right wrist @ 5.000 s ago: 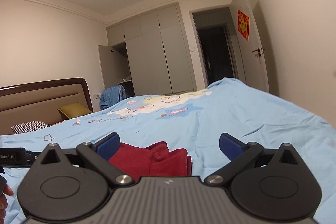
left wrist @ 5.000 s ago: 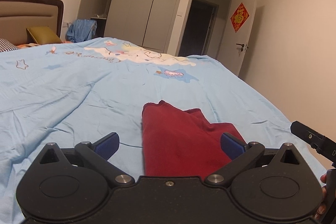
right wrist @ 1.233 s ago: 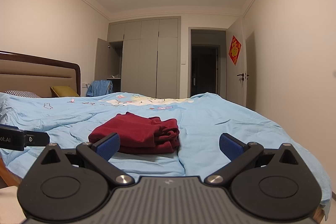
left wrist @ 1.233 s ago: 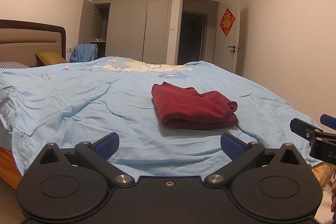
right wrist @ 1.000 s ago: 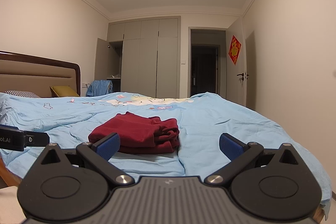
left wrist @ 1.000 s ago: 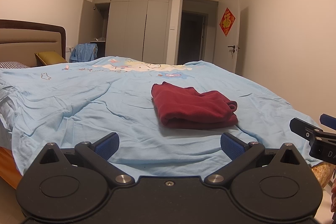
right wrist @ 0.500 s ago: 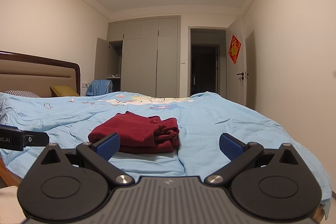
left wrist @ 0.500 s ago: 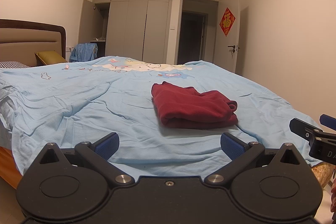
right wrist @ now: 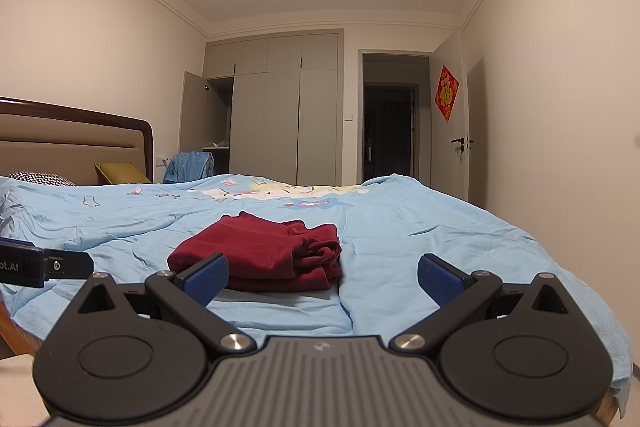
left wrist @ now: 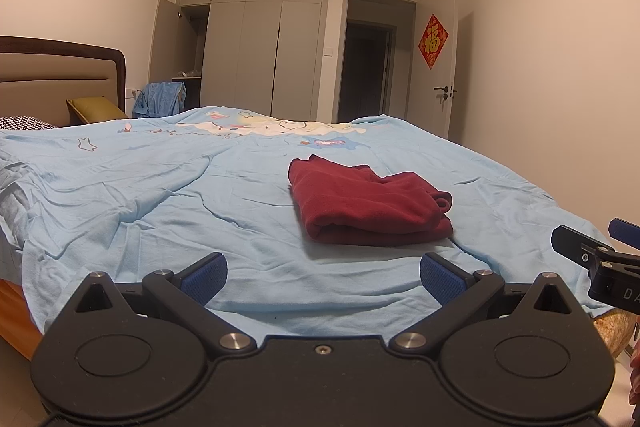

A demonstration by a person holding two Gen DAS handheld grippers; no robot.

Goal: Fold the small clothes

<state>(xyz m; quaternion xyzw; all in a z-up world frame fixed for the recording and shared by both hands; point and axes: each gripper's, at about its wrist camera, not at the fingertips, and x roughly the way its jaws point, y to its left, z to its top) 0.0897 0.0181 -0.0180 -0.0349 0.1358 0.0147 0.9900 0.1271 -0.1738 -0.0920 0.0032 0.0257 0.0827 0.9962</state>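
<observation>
Lies folded into a thick bundle, the dark red garment [left wrist: 370, 201], on the light blue bed cover [left wrist: 160, 195] toward the near right of the bed, apparently set down there as finished. Held back off the bed's near edge, well apart from it: left hand-held gripper [left wrist: 323, 277] and right hand-held gripper [right wrist: 322, 277], both spread wide, gripping and touching nothing.

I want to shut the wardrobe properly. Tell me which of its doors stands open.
The leftmost lower door of the wardrobe, nearest the headboard, is swung out. The other doors sit flush and closed.
</observation>
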